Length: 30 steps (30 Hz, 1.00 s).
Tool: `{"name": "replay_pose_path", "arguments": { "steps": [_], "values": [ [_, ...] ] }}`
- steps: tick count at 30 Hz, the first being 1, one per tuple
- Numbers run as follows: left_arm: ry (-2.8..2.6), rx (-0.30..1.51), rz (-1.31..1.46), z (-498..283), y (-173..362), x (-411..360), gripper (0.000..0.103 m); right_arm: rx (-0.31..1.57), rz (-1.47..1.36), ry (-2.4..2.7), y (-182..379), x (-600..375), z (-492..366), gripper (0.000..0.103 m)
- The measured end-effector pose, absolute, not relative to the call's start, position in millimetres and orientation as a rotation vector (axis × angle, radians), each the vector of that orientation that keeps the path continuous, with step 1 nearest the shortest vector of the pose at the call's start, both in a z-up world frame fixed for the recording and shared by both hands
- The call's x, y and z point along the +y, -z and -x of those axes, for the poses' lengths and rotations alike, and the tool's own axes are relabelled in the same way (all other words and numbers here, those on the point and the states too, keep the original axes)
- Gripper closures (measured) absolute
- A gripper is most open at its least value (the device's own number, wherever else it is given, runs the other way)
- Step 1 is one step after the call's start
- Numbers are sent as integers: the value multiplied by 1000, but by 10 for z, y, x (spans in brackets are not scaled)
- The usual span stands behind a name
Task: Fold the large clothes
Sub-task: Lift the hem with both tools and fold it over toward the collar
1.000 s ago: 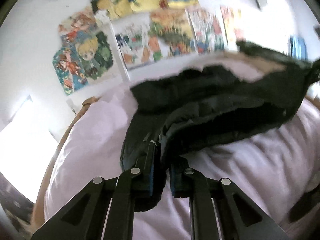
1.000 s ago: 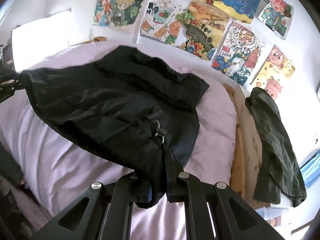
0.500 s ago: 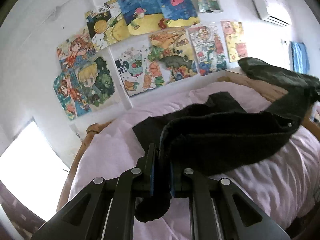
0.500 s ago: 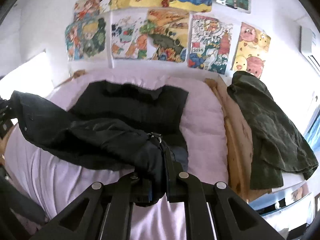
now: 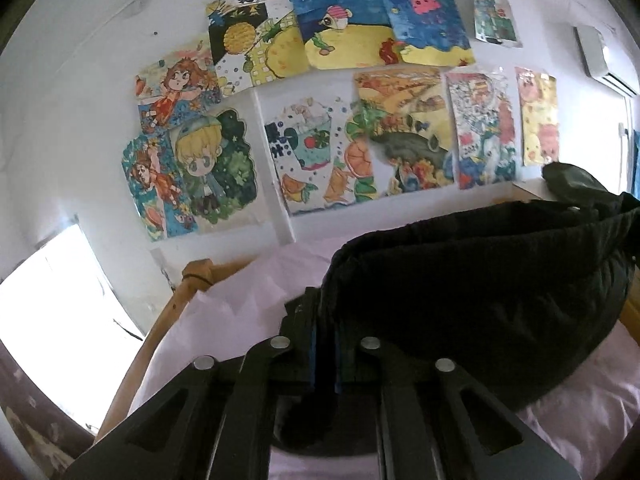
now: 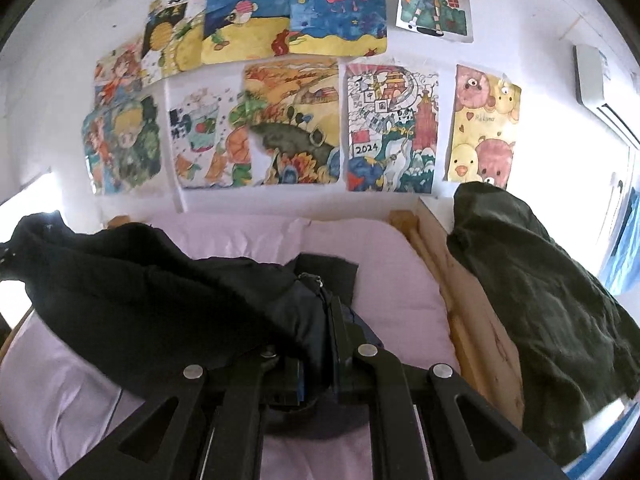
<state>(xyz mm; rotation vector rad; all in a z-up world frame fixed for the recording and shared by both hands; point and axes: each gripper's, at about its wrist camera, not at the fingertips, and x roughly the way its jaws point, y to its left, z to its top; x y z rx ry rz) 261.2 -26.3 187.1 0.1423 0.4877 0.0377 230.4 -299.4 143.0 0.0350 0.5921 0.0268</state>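
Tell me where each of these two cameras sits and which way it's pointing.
Left wrist: on the left gripper, looking along its fingers over the bed to the drawings; jaws pinch the black garment.
Right wrist: on the right gripper, facing the same wall; jaws pinch the garment's other end; green garment on its right.
Shared: black garment, bed, drawings, green garment.

I read "2024" on the dragon-and-tower drawing (image 6: 390,132) on my wall. The yellow bears-and-chicks drawing (image 6: 482,124) has a small handwritten word, too faint to read. The pineapple drawing (image 5: 252,40) has Chinese characters on top; can't make them out.
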Motion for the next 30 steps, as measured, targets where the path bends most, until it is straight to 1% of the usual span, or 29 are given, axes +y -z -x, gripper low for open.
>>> {"name": "replay_pose_path", "arguments": {
  "steps": [8,16,24,30],
  "values": [
    [-44,475,-81,-3252,-1693,-140,99,574,-65,-2,-1263,-2996,-2907,94],
    [-32,422,-59,-3862,-1357,-40,99,571,-83,9,-904,-3022,-3494,94],
    [-16,494,-59,-4222,-1009,11,99,629,-49,-2,-538,-2988,-3819,94],
    [-18,573,-59,-4512,-758,-31,99,714,-67,2,-284,-3042,-4067,93]
  ]
}}
